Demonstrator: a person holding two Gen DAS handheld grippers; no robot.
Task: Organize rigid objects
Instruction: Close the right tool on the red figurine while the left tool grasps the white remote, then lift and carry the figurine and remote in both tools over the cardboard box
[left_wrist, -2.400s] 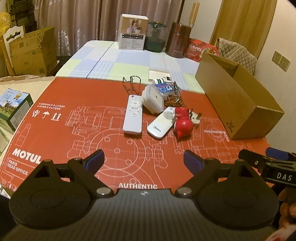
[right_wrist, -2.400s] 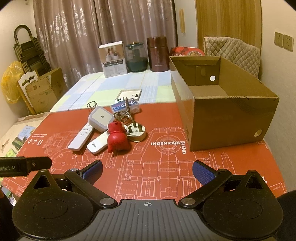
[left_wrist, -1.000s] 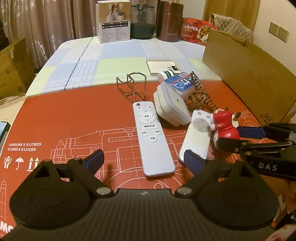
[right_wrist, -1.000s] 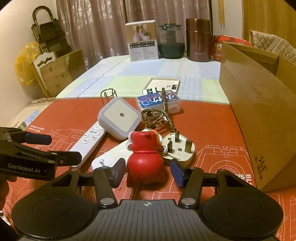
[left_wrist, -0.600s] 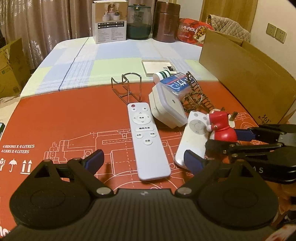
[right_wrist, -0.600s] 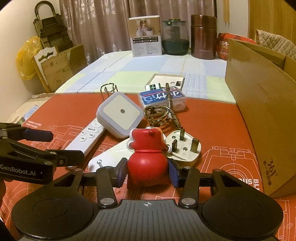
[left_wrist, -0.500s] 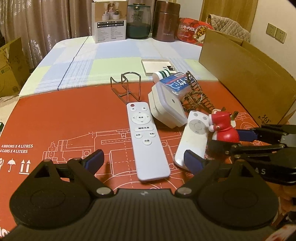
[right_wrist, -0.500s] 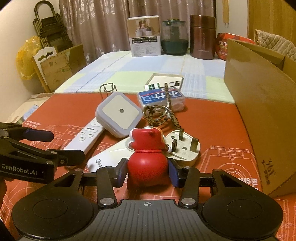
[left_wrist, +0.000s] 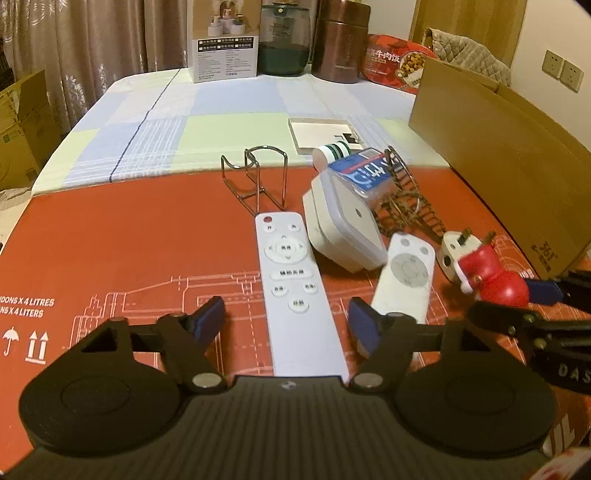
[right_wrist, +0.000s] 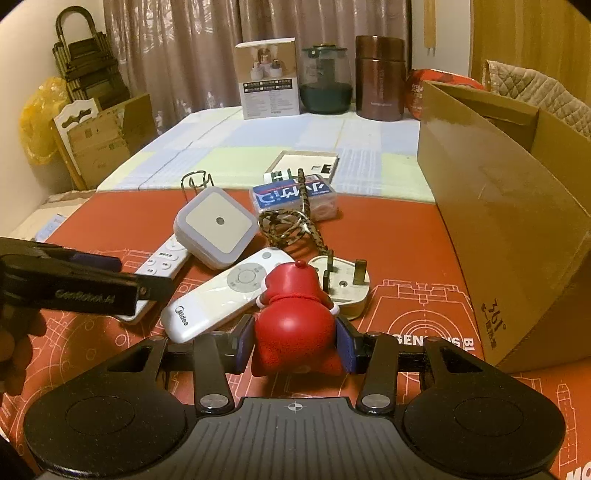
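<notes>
The cardboard box (right_wrist: 495, 206) looks empty so far; nearly all sorting remains. Left of it, a long remote (left_wrist: 295, 291) lies between the wide-open left tool (left_wrist: 286, 319). Nearest the box, the right tool (right_wrist: 293, 341) clamps the red figurine (right_wrist: 293, 325).

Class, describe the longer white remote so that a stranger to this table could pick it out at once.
Start at the big cardboard box on the right, then cross the red mat leftwards. The longer white remote lies between the left gripper fingers; alone it has a red button.
</notes>
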